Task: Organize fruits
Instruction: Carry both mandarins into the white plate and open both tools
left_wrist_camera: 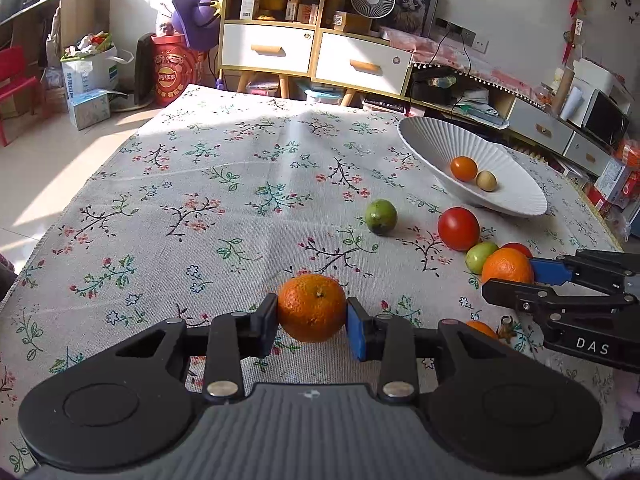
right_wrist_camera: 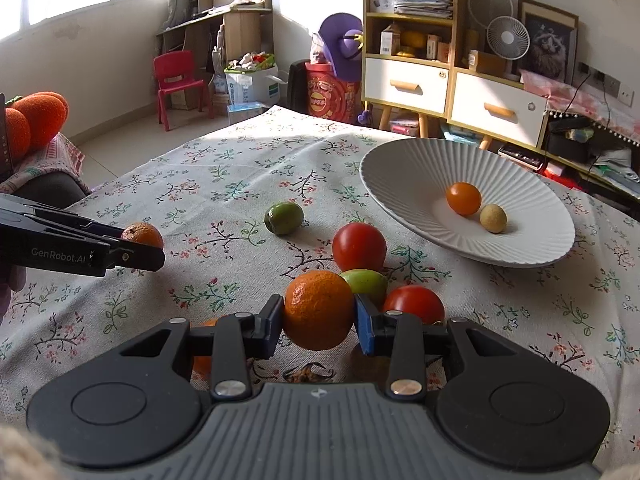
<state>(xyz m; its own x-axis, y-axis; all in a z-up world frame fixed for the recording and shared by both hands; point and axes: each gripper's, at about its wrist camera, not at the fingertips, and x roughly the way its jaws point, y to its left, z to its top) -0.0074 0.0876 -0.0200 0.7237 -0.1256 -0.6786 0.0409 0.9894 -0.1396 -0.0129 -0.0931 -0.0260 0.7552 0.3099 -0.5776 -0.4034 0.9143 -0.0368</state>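
My left gripper (left_wrist_camera: pixel 312 314) is shut on an orange mandarin (left_wrist_camera: pixel 311 307) just above the floral tablecloth; it also shows in the right wrist view (right_wrist_camera: pixel 142 235). My right gripper (right_wrist_camera: pixel 319 318) is shut on a second mandarin (right_wrist_camera: pixel 319 309), also seen in the left wrist view (left_wrist_camera: pixel 507 267). A white ribbed bowl (right_wrist_camera: pixel 400 168) at the right holds a small orange fruit (right_wrist_camera: pixel 463 198) and a small tan fruit (right_wrist_camera: pixel 493 218). Loose on the cloth lie a green fruit (right_wrist_camera: pixel 283 218), a red tomato (right_wrist_camera: pixel 359 246), a second green fruit (right_wrist_camera: pixel 366 281) and a second tomato (right_wrist_camera: pixel 414 303).
Another small orange fruit (right_wrist_camera: pixel 202 362) lies partly hidden under my right gripper. The table's far edge faces a shelf unit with drawers (right_wrist_camera: pixel 406 84). A low cabinet (left_wrist_camera: pixel 540 128) stands to the right. A red child's chair (right_wrist_camera: pixel 178 82) stands on the floor at the left.
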